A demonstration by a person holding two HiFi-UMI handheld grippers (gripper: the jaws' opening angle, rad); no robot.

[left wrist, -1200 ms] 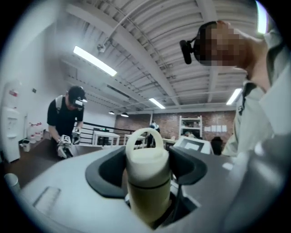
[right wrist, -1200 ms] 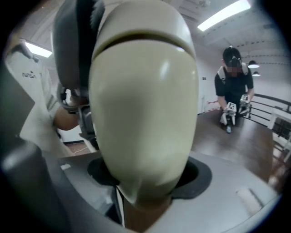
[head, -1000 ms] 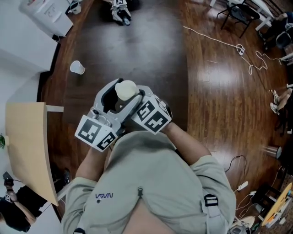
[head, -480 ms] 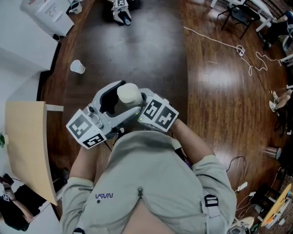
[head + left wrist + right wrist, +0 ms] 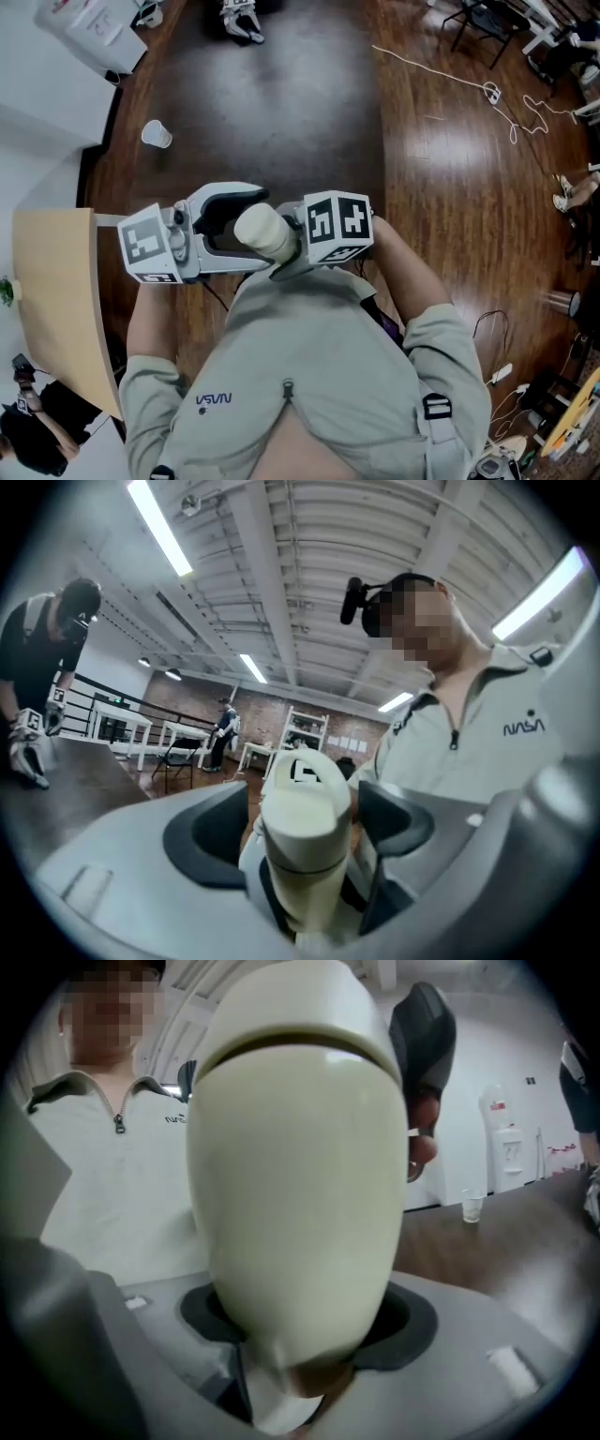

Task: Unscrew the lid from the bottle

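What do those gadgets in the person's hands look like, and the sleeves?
The left hand-held gripper and right hand-held gripper are light grey plastic with dark pads, each bearing a white cube of black square markers. The top is pale grey, short-sleeved, zipped.

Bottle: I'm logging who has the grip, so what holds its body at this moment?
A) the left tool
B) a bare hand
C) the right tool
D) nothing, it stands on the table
C: in the right gripper view the right tool is clamped on the body of the bottle, while the left tool, whose jaws have just been opening, stands with gaps on both sides of the lid.
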